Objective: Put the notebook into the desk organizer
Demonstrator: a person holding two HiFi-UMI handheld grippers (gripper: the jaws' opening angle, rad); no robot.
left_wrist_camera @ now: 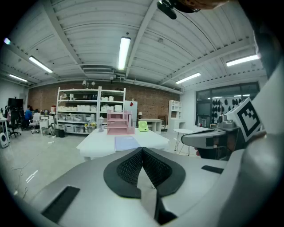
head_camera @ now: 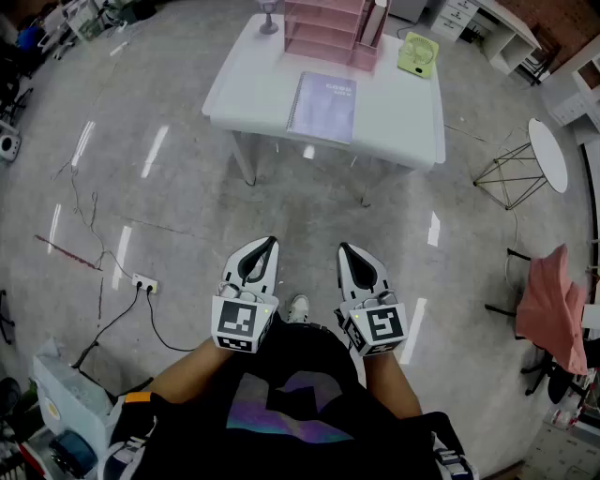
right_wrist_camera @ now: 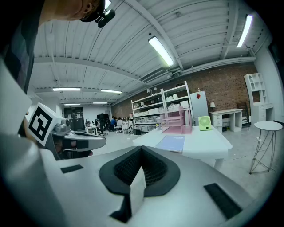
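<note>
A lilac spiral notebook (head_camera: pixel 323 106) lies flat on the white table (head_camera: pixel 408 117), near its front edge. Behind it stands the pink desk organizer (head_camera: pixel 328 33), also seen in the left gripper view as the organizer (left_wrist_camera: pixel 117 123) beyond the notebook (left_wrist_camera: pixel 126 142). In the right gripper view the notebook (right_wrist_camera: pixel 171 143) and organizer (right_wrist_camera: pixel 177 123) sit ahead on the table. My left gripper (head_camera: pixel 270 244) and right gripper (head_camera: pixel 343 249) hang side by side over the floor, well short of the table. Both are shut and hold nothing.
A yellow-green fan (head_camera: pixel 417 53) stands at the table's far right, a small lamp base (head_camera: pixel 269 19) at its far left. A round side table (head_camera: pixel 547 153) and a chair with pink cloth (head_camera: pixel 551 305) are on the right. Cables and a power strip (head_camera: pixel 143 282) lie on the floor at left.
</note>
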